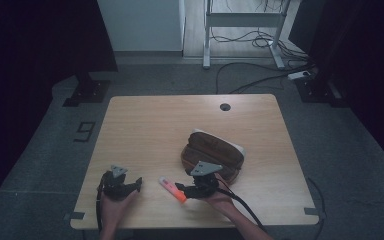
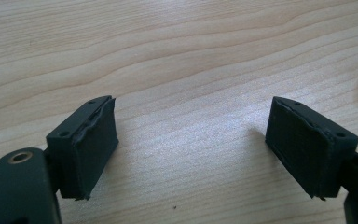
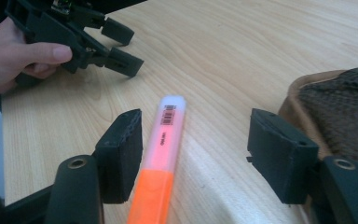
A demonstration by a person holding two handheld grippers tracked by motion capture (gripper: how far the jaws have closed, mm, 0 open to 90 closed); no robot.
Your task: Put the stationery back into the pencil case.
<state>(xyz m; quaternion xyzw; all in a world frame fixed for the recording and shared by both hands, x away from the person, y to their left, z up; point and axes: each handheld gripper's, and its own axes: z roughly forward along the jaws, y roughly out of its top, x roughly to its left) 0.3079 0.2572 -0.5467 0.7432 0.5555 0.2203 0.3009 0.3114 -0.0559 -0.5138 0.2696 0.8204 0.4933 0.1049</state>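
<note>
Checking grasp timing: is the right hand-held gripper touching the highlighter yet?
Cannot tell. In the right gripper view the right hand-held gripper is open around the highlighter; one jaw sits tight against its side, no clear gap or contact, the other stands well clear.

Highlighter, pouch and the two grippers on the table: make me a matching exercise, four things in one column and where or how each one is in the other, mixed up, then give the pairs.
Things:
1. highlighter
2. brown pouch
3. left gripper
4. right gripper

Places or states:
A. open over bare wood
B. lies between two open jaws, beside one of them
C. open around the pen
D. lies on the table just beyond the person's right hand

Pairs: 1-B, 2-D, 3-A, 4-C
</note>
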